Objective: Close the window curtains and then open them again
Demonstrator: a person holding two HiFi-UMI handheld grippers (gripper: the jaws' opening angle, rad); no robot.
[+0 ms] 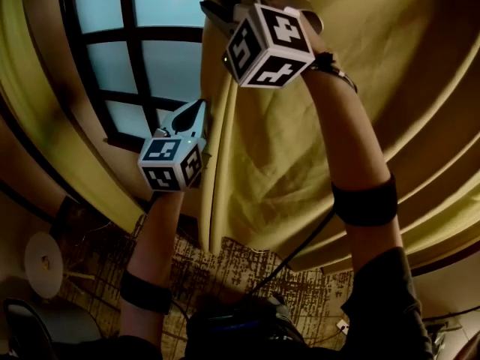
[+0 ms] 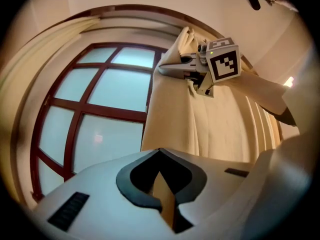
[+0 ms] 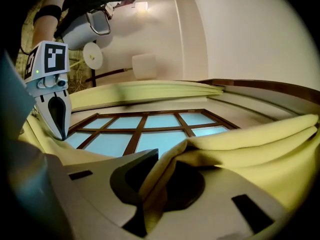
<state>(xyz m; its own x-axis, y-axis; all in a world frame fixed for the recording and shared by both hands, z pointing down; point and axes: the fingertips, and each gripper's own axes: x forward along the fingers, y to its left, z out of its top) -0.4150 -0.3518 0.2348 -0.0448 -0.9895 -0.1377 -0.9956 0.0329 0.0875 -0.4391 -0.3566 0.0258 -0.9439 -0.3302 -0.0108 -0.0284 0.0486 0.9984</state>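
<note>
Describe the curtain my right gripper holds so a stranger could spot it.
Find the dark-framed window with blue panes. Look at the yellow curtain right of it in the head view. Unlike the left curtain, its edge is pinched in the right gripper.

Patterned carpet lies below, a round white disc nearby.

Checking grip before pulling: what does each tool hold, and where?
Both hold the curtain by its window-side edge: right tool pinches a fold higher, left tool lower.

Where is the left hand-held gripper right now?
Head view, left of centre: the left hand-held gripper is before the window, beside the edge of the yellow curtain, below the right hand-held gripper.
</note>
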